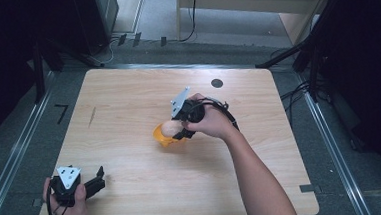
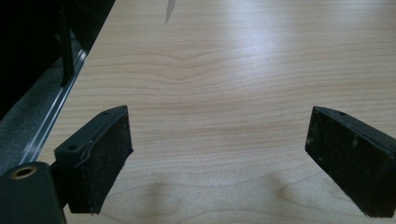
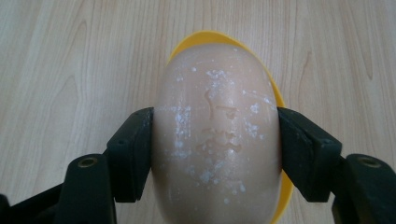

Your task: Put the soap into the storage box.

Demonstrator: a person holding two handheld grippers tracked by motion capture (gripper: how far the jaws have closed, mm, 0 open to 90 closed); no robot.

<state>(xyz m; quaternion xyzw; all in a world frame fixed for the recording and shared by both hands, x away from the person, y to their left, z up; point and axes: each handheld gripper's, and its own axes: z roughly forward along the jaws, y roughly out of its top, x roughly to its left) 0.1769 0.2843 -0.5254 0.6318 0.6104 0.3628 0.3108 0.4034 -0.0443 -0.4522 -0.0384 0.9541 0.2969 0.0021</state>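
Observation:
A pale beige egg point(image 3: 217, 140), flecked with white, is clamped between the two black jaws of my right gripper point(image 3: 215, 140). It hangs right over a small yellow cup point(image 3: 205, 37) whose rim shows above and beside it. In the high view the right gripper point(image 1: 178, 127) holds the egg point(image 1: 169, 128) at the table's middle, above the yellow cup point(image 1: 161, 137). My left gripper point(image 1: 99, 180) rests near the table's front left corner. Its jaws point(image 2: 219, 154) stand wide apart over bare wood with nothing between them.
The wooden table point(image 1: 128, 101) has a dark round hole point(image 1: 217, 83) near its far edge and a short dark mark point(image 1: 92, 116) at the left. Metal rails point(image 1: 11, 158) and dark stands flank the table. The table's left edge point(image 2: 74, 88) runs close beside the left gripper.

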